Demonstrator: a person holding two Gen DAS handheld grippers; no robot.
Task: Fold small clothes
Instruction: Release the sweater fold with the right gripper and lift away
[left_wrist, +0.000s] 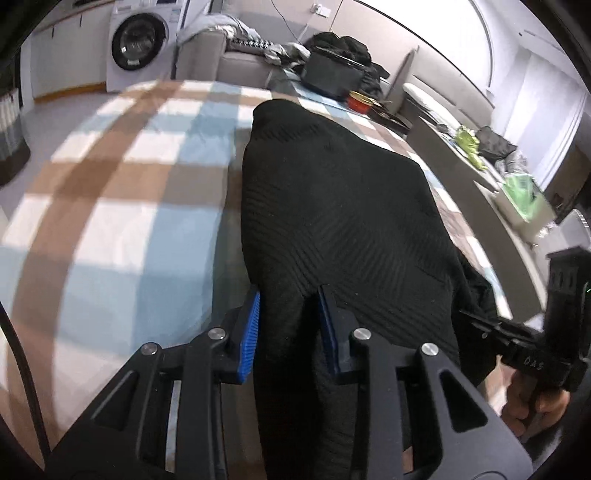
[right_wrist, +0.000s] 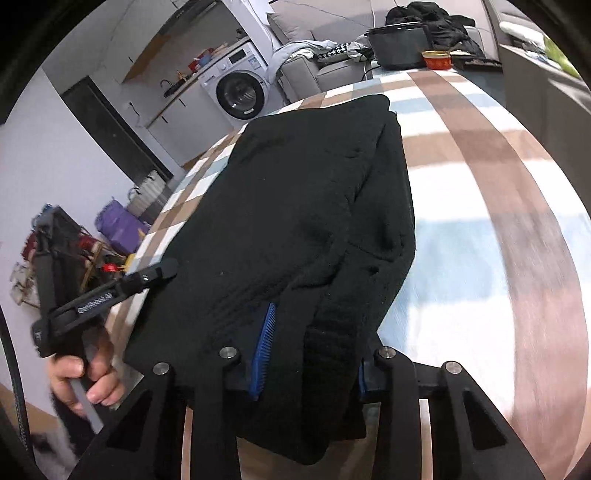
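The left gripper (left_wrist: 288, 325) pinches the near edge of the black knitted sweater (left_wrist: 332, 206). The right gripper (right_wrist: 314, 350) pinches that edge too. The sweater stretches ahead of both, over the checked tablecloth (left_wrist: 110, 192).

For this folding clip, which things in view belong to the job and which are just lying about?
Job:
- black ribbed knit garment
- left gripper, shut on its near edge
- right gripper, likewise
- blue-and-brown checked tablecloth

Lying about:
- white front-loading washing machine
- black pot
- small red tin
- grey sofa
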